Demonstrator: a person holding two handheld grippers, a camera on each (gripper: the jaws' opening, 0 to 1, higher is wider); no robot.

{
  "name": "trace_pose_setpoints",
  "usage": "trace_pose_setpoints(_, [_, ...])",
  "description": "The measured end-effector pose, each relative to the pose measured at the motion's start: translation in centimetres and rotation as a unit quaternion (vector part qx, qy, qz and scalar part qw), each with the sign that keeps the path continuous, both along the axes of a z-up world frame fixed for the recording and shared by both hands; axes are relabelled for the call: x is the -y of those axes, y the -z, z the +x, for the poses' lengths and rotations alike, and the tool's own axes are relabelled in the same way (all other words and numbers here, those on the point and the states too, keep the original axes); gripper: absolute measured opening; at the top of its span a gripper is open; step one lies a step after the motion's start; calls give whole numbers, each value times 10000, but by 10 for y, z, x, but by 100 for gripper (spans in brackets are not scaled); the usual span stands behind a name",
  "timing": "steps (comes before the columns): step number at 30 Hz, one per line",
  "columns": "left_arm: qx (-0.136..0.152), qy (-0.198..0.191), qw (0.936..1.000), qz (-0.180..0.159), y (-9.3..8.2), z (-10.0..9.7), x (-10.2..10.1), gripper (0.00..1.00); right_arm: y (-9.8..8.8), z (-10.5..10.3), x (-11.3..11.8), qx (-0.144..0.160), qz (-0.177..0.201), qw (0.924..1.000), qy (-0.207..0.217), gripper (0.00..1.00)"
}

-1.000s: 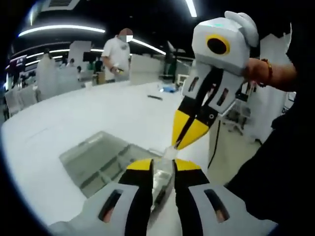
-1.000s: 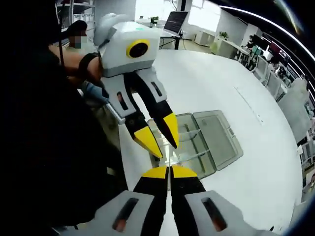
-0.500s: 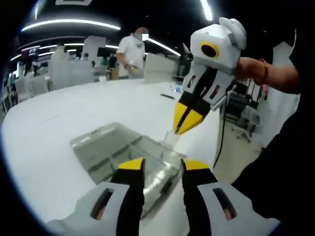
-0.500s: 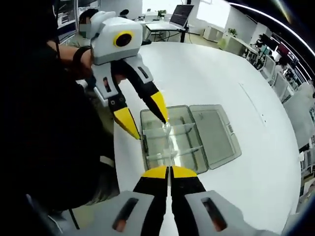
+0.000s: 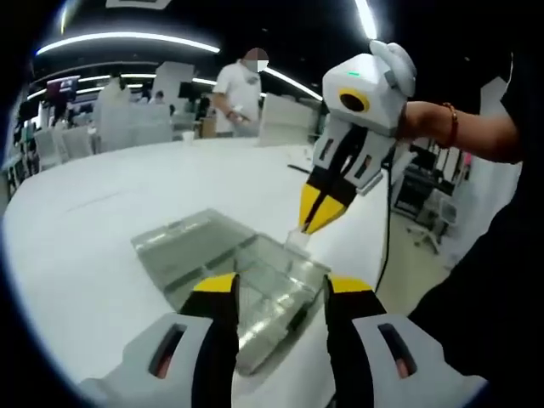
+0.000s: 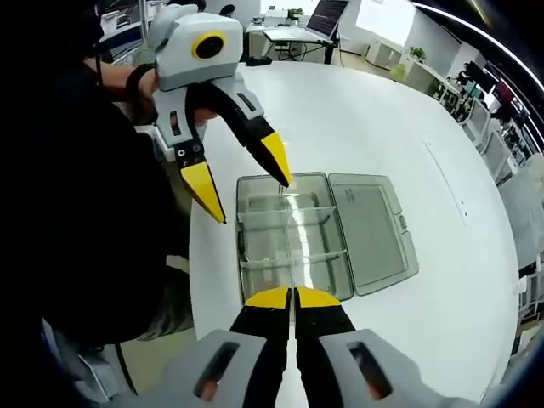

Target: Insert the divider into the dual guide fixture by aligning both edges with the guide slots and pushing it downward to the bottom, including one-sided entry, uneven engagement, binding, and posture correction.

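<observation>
The divider (image 6: 290, 246), a thin clear plastic strip, runs from the right gripper (image 6: 291, 297) at 6 o'clock across the transparent fixture (image 6: 293, 212), whose hinged lid lies open toward 3 o'clock on the white surface (image 6: 399, 144). The right gripper's fingers pinch the divider; the left gripper (image 6: 240, 189) hangs with fingers wide at 10 o'clock.

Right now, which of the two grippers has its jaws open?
The left gripper, hovering over the clear box, has its yellow-tipped jaws spread wide apart. The right gripper is pinched shut on the transparent divider.
</observation>
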State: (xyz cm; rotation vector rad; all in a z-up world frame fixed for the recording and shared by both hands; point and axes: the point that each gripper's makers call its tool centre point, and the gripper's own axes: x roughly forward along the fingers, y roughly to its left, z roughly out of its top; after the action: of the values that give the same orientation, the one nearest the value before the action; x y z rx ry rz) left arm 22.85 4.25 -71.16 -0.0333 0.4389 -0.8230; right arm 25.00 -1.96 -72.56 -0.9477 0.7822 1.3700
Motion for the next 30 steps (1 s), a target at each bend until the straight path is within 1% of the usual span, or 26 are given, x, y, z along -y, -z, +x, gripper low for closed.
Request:
trace_pose_setpoints(6, [-84, -36, 9999, -47, 2, 0, -1, 38, 5, 2, 2, -12, -84, 10000, -43, 0])
trace_pose_setpoints(17, [-182, -92, 9997, -114, 4, -1, -4, 39, 8, 5, -1, -99, -106, 9998, -120, 0])
trace_pose_setpoints(19, [-259, -103, 9995, -157, 5, -2, -4, 40, 9, 7, -1, -91, -113, 9996, -226, 0])
trace_pose_setpoints(22, [-258, -111, 9994, -193, 5, -2, -6, 40, 11, 9, -1, -150, -136, 9993, -314, 0])
trace_pose_setpoints(26, [-304, -145, 9993, -135, 11, -3, -11, 42, 14, 11, -1, -172, -223, 9985, -476, 0])
trace_pose_setpoints(30, [-353, -235, 9989, -220, 13, -2, -15, 42, 19, 12, -3, -256, -343, 9975, -554, 0])
